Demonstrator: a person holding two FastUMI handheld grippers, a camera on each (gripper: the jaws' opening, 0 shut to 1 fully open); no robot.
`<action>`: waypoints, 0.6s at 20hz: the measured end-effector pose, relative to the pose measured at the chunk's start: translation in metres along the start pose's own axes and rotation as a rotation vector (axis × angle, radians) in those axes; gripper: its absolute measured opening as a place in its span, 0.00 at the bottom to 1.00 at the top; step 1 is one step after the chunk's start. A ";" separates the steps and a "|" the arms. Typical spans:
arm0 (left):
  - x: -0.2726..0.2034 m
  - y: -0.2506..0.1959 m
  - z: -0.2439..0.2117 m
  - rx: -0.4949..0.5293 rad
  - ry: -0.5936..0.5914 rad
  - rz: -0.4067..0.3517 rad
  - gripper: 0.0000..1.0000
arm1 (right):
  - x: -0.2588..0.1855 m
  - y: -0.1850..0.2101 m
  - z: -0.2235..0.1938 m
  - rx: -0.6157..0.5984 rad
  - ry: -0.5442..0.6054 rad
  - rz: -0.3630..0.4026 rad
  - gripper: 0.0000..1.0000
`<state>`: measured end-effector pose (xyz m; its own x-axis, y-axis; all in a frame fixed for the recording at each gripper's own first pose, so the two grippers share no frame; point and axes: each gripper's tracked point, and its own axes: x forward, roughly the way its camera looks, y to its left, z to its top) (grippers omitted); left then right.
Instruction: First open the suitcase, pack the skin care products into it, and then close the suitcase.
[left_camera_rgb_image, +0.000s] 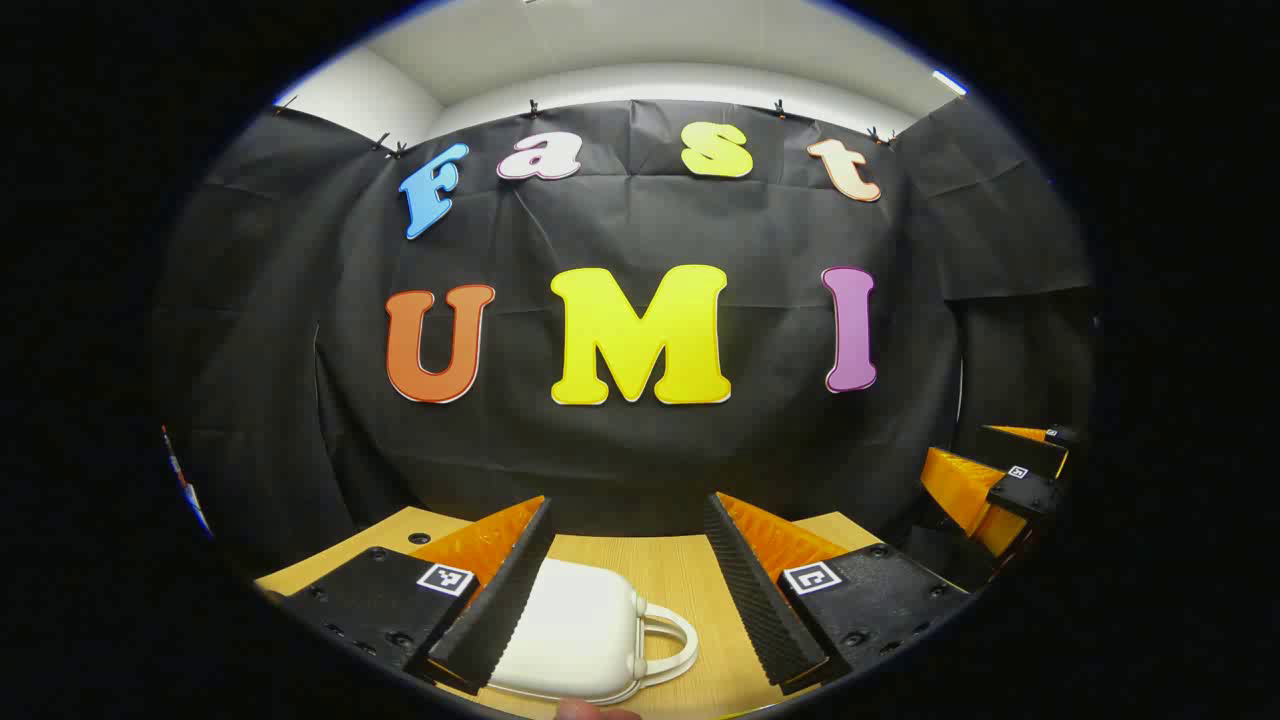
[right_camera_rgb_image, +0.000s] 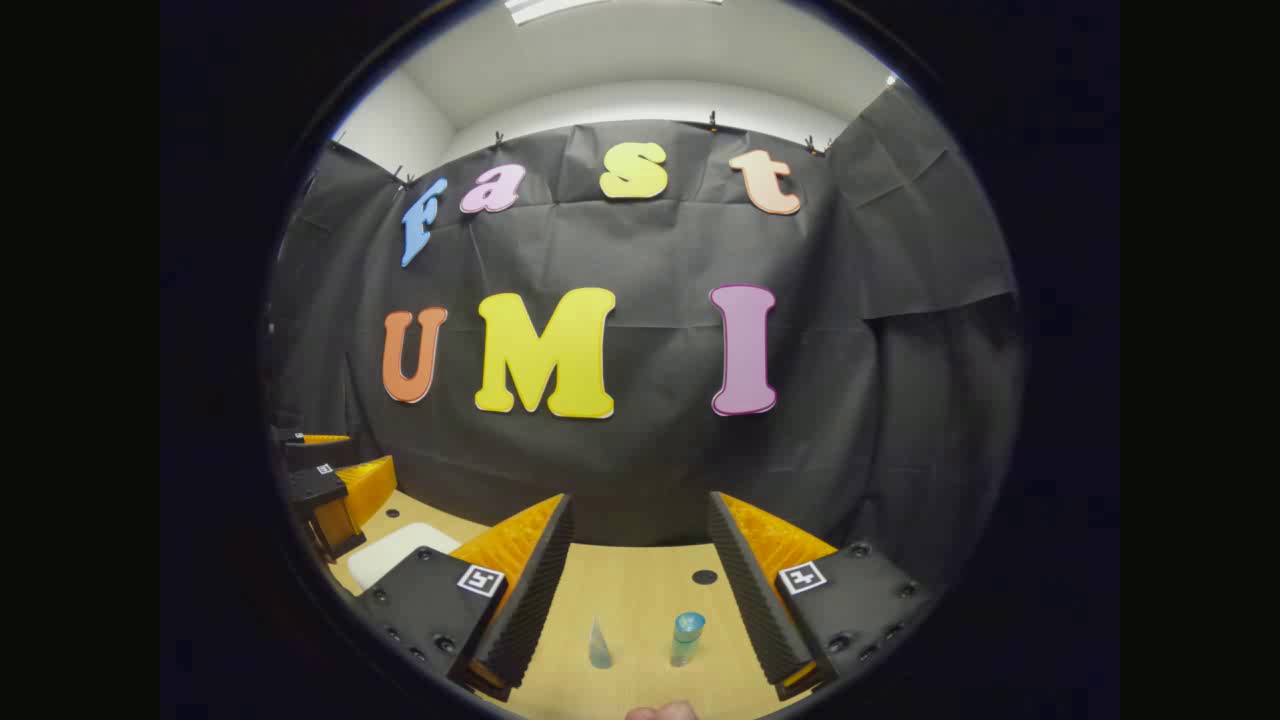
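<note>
Both tools hung above the wooden desk (left_camera_rgb_image: 650, 560) with their fingers spread wide and nothing between them. Left tool (left_camera_rgb_image: 628, 590), in the left gripper view, was held over a small white suitcase (left_camera_rgb_image: 575, 630) — closed, lying flat on the desk, its looped handle (left_camera_rgb_image: 672, 640) pointing to the right of that view. One finger of this tool overlapped the case's near left side in the picture; whether it touched the shell could not be told. At the right edge of the same view the other tool appeared farther off, raised above the desk.

Right tool (right_camera_rgb_image: 640, 590), in the right gripper view, was also parted, and between its fingers two skin care items stood upright on the desk: a small clear cone-shaped tube (right_camera_rgb_image: 599, 645) and, just beside it on the right, a small bottle with a blue-green cap (right_camera_rgb_image: 686, 638). They stood apart from each other and from the fingers. A dark round hole (right_camera_rgb_image: 704, 577) showed in the desk beyond them. Toward the left of that view the suitcase lay well apart from the two products, under the left tool.
</note>
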<state>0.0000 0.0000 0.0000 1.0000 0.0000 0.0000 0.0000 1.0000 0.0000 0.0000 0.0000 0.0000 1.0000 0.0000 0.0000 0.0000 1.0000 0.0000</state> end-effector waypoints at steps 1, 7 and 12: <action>0.001 0.001 -0.001 -0.001 0.002 0.002 0.96 | 0.001 0.000 0.000 0.000 0.001 0.000 0.80; 0.000 0.001 -0.006 -0.010 0.018 0.000 0.96 | -0.002 0.004 -0.002 -0.006 0.007 0.005 0.80; 0.003 -0.004 -0.012 -0.003 0.027 -0.020 0.96 | 0.002 -0.001 -0.009 -0.005 0.024 0.003 0.81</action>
<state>0.0030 -0.0043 -0.0118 0.9994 -0.0197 -0.0272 0.0196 0.9998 -0.0031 0.0023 -0.0013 -0.0090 0.9997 0.0031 -0.0240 -0.0032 1.0000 -0.0053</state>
